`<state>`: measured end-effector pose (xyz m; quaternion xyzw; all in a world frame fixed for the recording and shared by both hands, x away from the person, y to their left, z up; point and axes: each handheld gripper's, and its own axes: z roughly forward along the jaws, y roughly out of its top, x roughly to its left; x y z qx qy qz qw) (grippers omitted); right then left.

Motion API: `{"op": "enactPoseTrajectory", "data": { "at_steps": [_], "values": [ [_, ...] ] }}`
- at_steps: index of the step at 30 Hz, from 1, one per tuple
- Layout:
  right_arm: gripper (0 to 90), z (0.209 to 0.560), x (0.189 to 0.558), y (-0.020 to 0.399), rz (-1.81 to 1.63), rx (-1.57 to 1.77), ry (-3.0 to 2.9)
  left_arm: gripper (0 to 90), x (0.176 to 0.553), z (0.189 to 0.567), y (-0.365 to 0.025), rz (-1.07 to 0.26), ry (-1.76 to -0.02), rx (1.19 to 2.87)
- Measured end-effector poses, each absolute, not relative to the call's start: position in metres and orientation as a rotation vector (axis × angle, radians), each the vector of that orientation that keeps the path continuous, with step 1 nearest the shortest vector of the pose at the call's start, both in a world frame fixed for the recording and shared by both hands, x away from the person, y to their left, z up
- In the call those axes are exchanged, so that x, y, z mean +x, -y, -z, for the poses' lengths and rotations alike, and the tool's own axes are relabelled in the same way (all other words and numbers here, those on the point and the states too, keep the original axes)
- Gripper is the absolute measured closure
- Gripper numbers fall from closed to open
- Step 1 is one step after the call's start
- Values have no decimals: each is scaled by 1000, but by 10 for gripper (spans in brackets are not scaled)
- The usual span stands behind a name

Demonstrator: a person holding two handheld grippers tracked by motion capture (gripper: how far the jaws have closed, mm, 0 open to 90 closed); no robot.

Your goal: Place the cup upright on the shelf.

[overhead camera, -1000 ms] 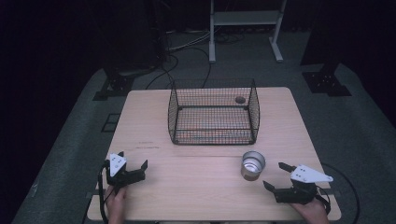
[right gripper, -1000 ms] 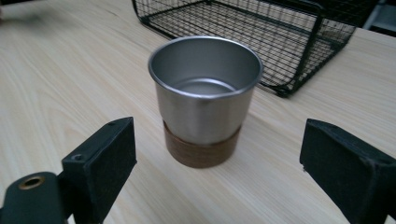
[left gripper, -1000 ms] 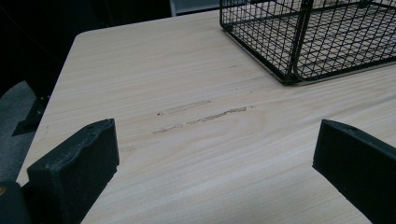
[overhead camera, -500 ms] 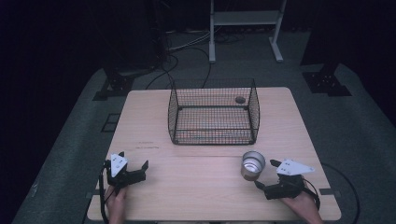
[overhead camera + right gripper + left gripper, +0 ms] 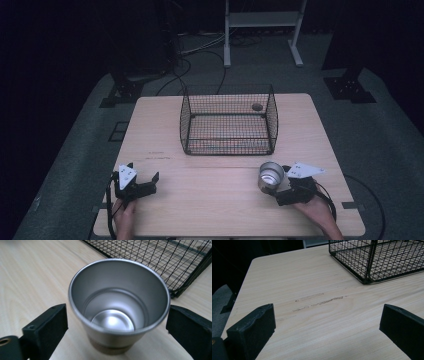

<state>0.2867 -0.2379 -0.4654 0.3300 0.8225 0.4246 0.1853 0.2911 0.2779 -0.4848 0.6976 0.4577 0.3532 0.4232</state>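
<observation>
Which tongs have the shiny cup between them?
The right tongs. The metal cup stands between their open jaws, not yet pinched. The left tongs have just bare table between theirs.

A small dark object [image 5: 257, 106] at the far wall of the wire basket [image 5: 227, 120], well beyond both grippers, is too small to be identified. In the right gripper view, the metal cup's [image 5: 117, 307] base is cut off by the bottom edge, between the jaws.
</observation>
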Motion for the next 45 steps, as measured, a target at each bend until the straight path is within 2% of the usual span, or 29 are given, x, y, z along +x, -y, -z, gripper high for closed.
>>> {"op": "enactPoseTrajectory", "data": {
  "at_steps": [2,4,5,9,22,45],
  "values": [
    [51,467,291,236,-1194,942,-2306,0,291,485,-278,-882,-1148,1743],
    [82,469,295,235,-1199,950,-2314,0,291,485,-278,-883,-1149,1743],
    [135,470,295,233,-1209,922,-2322,0,291,485,-278,-883,-1146,1742],
    [174,469,295,231,-1216,915,-2320,0,291,485,-278,-884,-1146,1744],
    [178,460,293,228,-1227,922,-2337,0,291,485,-278,-885,-1146,1742],
    [178,381,316,208,-1288,847,-2349,0,289,485,-278,-889,-1123,1737]
  ]
}}
